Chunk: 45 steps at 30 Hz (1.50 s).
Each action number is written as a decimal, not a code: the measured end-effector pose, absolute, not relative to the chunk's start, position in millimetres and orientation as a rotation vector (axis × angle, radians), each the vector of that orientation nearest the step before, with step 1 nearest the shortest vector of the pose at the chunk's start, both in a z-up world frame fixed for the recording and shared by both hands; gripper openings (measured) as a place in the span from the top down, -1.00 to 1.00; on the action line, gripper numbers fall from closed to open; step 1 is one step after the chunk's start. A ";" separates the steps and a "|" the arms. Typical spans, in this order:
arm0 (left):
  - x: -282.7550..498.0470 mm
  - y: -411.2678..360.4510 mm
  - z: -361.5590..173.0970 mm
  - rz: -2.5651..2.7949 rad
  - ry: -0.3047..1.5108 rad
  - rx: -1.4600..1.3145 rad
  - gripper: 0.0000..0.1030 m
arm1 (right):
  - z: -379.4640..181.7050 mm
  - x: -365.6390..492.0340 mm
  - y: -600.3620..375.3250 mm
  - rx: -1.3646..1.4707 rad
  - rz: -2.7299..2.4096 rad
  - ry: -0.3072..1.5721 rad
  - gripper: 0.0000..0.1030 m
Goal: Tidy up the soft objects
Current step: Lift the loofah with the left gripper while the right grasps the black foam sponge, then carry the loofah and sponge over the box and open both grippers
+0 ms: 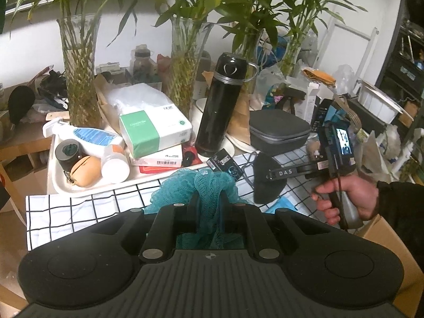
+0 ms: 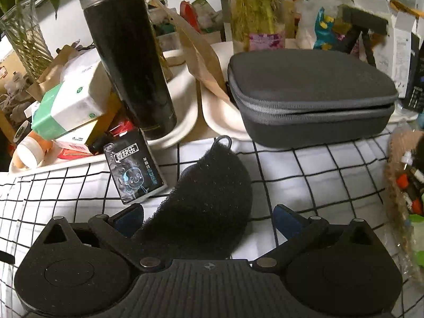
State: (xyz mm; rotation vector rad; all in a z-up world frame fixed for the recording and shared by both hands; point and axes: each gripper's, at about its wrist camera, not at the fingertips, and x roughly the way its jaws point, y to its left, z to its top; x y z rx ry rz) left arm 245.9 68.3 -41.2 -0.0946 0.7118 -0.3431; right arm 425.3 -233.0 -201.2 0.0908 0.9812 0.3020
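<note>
1. Left gripper [image 1: 209, 201]: jaws nearly closed, pinching the teal mesh bath pouf [image 1: 201, 185] above the checked cloth [image 1: 79, 209]
2. Right gripper [image 2: 209, 220]: jaws wide apart, astride the black sponge [image 2: 209, 198] lying on the cloth; pads not pressing it
3. Step in hand, judged: pouf secured, sponge pickup begun
4. Next move calls for closing on the sponge, clear of the small black box [image 2: 135, 167] beside it

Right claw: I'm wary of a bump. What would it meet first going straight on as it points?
The right claw already straddles the black sponge. Beyond that lies checked cloth, then probably the grey zip case; depth is unclear.
</note>
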 end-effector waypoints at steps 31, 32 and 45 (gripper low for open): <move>227.0 61.1 -17.8 -0.331 0.588 -0.083 0.78 | -102.9 370.6 -295.5 0.079 0.379 0.809 -0.40; 224.7 61.4 -14.4 -0.334 0.576 -0.089 0.78 | -99.2 366.2 -296.5 0.076 0.385 0.804 -0.40; 183.0 56.4 13.6 -0.334 0.448 -0.124 0.78 | -57.4 300.2 -299.0 0.071 0.509 0.708 -0.40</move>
